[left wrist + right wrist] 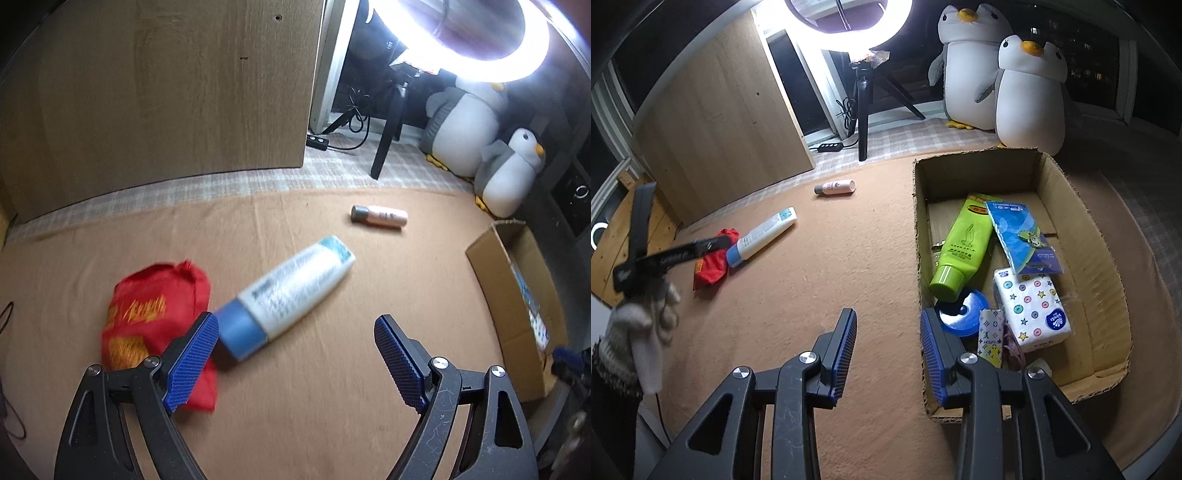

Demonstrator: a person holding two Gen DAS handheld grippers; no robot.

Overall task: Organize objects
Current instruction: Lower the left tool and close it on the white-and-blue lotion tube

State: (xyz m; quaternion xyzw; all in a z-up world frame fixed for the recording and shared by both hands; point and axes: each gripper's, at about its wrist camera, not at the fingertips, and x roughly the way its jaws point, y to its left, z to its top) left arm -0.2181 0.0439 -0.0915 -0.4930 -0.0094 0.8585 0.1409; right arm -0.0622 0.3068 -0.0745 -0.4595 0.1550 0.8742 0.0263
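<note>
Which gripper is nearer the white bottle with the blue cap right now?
Left. The left gripper hangs open just over the white bottle, one of its fingers by the cap. The right gripper sits by the cardboard box.

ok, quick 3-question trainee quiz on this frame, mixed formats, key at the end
1. True or false: the white bottle with a blue cap lies inside the cardboard box.
2. Which item lies farthest from the left gripper on the tan cloth? A) red pouch B) small pink bottle C) white bottle
3. Fill in: the green tube rests in the box with its cap pointing toward the ____ disc.

Key: 1 false, it lies on the cloth outside the box; 2 B; 3 blue.
</note>
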